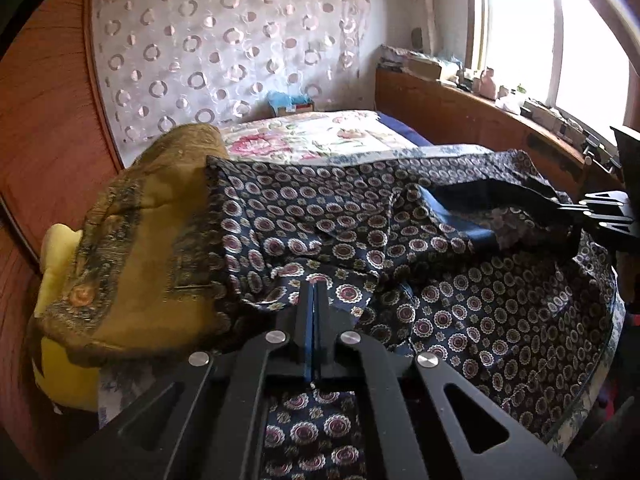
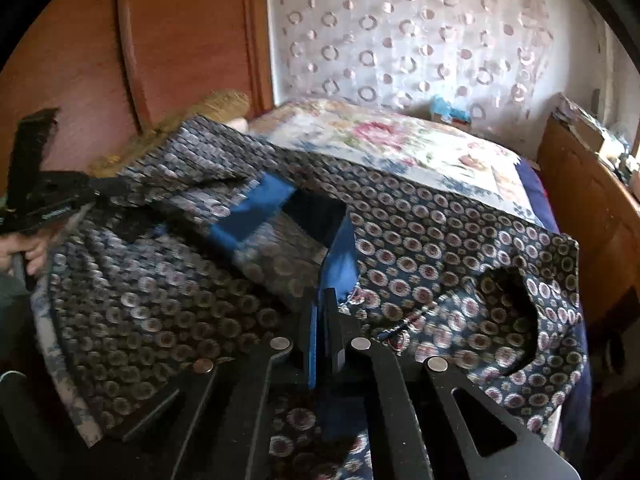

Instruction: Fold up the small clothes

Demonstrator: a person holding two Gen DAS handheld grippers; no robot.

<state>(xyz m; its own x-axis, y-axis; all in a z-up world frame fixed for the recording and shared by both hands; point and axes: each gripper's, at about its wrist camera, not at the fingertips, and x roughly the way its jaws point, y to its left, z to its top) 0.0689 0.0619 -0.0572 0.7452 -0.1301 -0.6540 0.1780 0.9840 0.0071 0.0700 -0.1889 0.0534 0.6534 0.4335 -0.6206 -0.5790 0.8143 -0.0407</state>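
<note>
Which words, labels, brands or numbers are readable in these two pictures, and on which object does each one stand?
No text can be read for certain.
Left gripper: a small pale marking on its black body, seen in the right wrist view, too small and blurred to read.
Patterned garment: only printed medallions, no letters or label visible.
Boxes on the window ledge: too small to show any print.
Dotted curtain: rings only, no writing.
</note>
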